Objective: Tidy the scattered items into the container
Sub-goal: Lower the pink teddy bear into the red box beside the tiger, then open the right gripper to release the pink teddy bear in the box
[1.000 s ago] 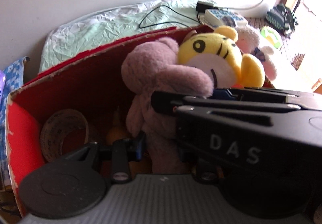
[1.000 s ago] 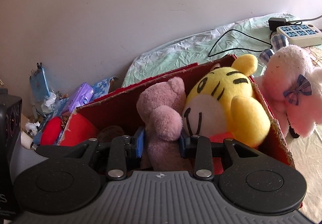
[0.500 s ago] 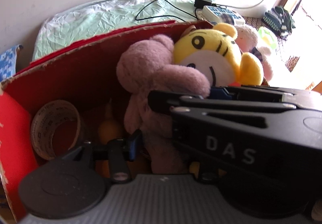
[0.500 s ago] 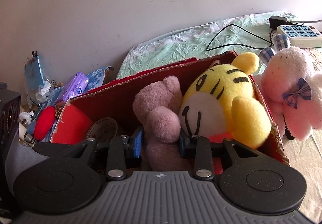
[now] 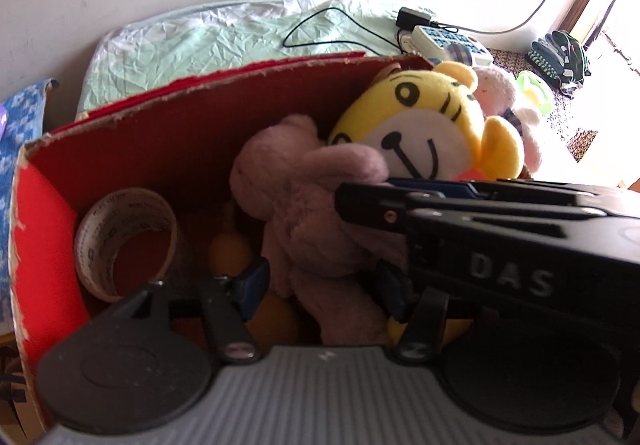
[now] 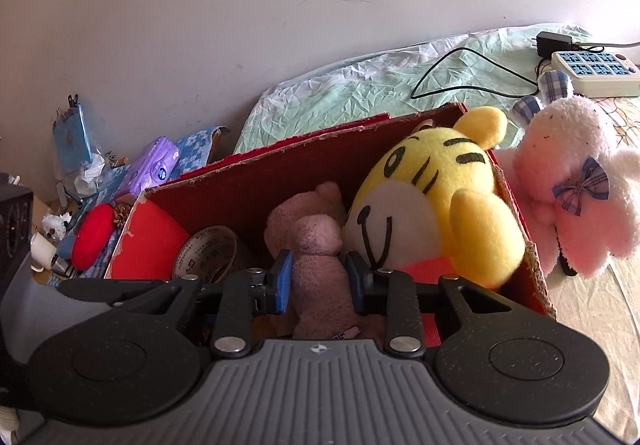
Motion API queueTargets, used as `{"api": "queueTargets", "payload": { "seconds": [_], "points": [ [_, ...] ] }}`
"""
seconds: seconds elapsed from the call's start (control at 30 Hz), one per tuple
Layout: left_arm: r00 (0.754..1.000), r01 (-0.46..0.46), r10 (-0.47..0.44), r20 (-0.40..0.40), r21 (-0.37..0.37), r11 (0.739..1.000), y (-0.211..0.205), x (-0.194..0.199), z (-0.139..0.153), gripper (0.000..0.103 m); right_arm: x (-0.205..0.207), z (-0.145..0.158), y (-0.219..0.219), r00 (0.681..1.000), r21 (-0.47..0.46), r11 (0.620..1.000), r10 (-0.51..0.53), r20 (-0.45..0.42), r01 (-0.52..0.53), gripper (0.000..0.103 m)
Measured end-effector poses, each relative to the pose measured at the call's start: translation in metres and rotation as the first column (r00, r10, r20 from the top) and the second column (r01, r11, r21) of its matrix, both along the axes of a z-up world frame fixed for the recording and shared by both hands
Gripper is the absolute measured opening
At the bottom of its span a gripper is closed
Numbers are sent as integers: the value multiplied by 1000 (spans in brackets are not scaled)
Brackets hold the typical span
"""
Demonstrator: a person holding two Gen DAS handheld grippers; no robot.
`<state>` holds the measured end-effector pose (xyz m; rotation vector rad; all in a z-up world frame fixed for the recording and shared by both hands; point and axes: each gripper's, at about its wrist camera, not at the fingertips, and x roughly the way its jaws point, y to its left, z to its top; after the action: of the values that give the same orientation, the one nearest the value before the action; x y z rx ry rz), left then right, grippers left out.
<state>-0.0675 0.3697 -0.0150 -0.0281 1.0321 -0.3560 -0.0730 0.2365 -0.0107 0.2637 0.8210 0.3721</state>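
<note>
Mauve plush bear (image 6: 316, 253) upright mid red cardboard box (image 6: 280, 181); yellow tiger plush (image 6: 436, 205) against right end; tape roll (image 6: 208, 253) near left end.

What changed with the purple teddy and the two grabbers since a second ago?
The left gripper is opening, its pads now apart around the mauve plush bear. The right gripper is closing tighter on the bear's body. The yellow plush tiger, tape roll and red cardboard box stayed put.

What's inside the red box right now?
Inside the red box: a mauve plush bear, a yellow tiger plush, a tape roll and something orange under the bear, mostly covered. The floor beneath is hidden.
</note>
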Motion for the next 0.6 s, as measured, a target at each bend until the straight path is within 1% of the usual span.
{"api": "queueTargets", "payload": {
  "seconds": [0.07, 0.13, 0.23, 0.27, 0.37, 0.43, 0.5, 0.6],
  "points": [
    [1000, 2, -2, -2, -1, 1000, 1, -3, -1, 57, -4, 3, 0, 1000, -13, 1000, 16, 1, -16, 28],
    [1000, 9, -9, 1, 2, 1000, 1, -6, -1, 57, -8, 4, 0, 999, -31, 999, 32, -17, -32, 28],
    [1000, 26, -26, 0, 17, 1000, 0, -10, -3, 57, -6, 6, 0, 996, -50, 997, 53, -65, -56, 27],
    [1000, 30, -30, -1, 20, 999, -1, -10, -3, 57, -3, 7, 1, 994, -54, 996, 61, -93, -66, 28],
    [1000, 30, -30, -8, 5, 1000, 1, -9, -5, 57, 3, 9, 2, 985, -68, 994, 78, -152, -89, 28],
    [1000, 25, -25, -19, -4, 1000, 1, -9, -7, 56, 5, 6, 2, 983, -80, 992, 85, -162, -99, 27],
    [1000, 27, -27, -8, 1, 1000, 1, -11, -6, 56, 6, 2, 0, 982, -59, 995, 69, -174, -80, 28],
    [1000, 26, -26, 1, 8, 1000, 2, -13, -4, 56, 1, 6, 1, 985, -64, 994, 74, -156, -84, 29]
  ]
}}
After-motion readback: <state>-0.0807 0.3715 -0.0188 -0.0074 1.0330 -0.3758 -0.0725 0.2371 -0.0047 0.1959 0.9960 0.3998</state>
